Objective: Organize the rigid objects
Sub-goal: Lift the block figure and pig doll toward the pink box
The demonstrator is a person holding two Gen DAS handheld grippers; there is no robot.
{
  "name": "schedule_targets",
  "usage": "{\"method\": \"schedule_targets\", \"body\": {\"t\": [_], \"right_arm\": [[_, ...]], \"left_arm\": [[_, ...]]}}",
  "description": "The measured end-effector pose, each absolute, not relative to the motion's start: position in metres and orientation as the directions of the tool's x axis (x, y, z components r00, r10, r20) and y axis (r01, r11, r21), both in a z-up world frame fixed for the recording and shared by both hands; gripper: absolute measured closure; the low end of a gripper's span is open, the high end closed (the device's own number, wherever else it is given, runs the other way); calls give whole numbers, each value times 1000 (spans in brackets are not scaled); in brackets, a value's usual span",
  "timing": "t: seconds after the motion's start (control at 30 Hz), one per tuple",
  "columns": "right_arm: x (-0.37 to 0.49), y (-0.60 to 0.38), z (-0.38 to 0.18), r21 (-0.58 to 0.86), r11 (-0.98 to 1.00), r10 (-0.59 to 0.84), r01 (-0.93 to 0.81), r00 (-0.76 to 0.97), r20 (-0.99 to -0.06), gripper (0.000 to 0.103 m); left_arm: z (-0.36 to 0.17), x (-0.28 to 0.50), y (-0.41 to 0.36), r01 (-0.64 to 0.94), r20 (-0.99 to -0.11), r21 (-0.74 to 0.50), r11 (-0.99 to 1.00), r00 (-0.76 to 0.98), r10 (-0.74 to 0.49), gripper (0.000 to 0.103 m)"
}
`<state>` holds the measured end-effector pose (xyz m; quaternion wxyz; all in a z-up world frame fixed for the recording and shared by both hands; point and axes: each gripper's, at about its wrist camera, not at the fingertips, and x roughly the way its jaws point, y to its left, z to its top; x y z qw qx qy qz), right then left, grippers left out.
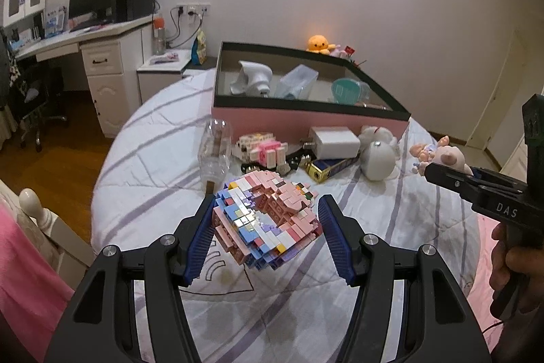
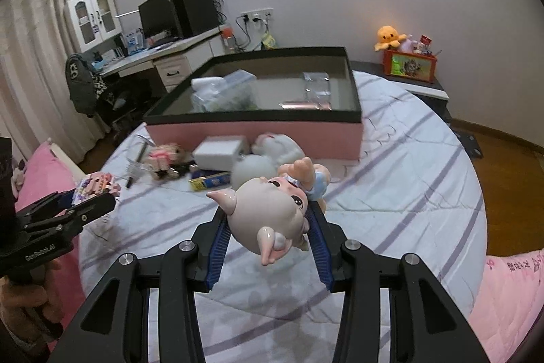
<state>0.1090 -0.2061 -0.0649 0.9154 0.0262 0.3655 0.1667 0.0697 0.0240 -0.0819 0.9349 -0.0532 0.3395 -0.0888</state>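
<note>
- Left gripper (image 1: 267,221): blue ribbed pads clamped on a pink, blue and white brick-built block model (image 1: 267,220), held clear above the striped white quilt (image 1: 391,227).
- Right gripper (image 2: 268,238): pads clamped on a glossy pale big-headed doll figure (image 2: 268,216), lifted off the quilt.
- Pink open box with black rim (image 1: 306,121) at 12 o'clock of the left gripper.
- White charger brick (image 1: 335,142) just beside the box's near wall.

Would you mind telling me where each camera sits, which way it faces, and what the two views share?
Left wrist: rides the left gripper, looking down its fingers at the brick model it holds; the right gripper and a hand show.
Right wrist: rides the right gripper, shut on the figurine; left gripper at left edge.
Shared: the pink box, white charger, striped bedspread.
</note>
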Motion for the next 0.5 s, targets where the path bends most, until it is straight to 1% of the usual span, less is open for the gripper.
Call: {"method": "schedule_targets", "body": {"t": [0.3,0.5], "right_arm": [[106,-196,-42,169,926,365,-337,691,-624,58],[127,-188,-8,135,919,376,-371,721,-582,58]], "left_arm": [[-55,71,26,147,-581,-143,979,788,-203,42],[-19,95,21,182,-525,-105,978,825,-209,42]]}}
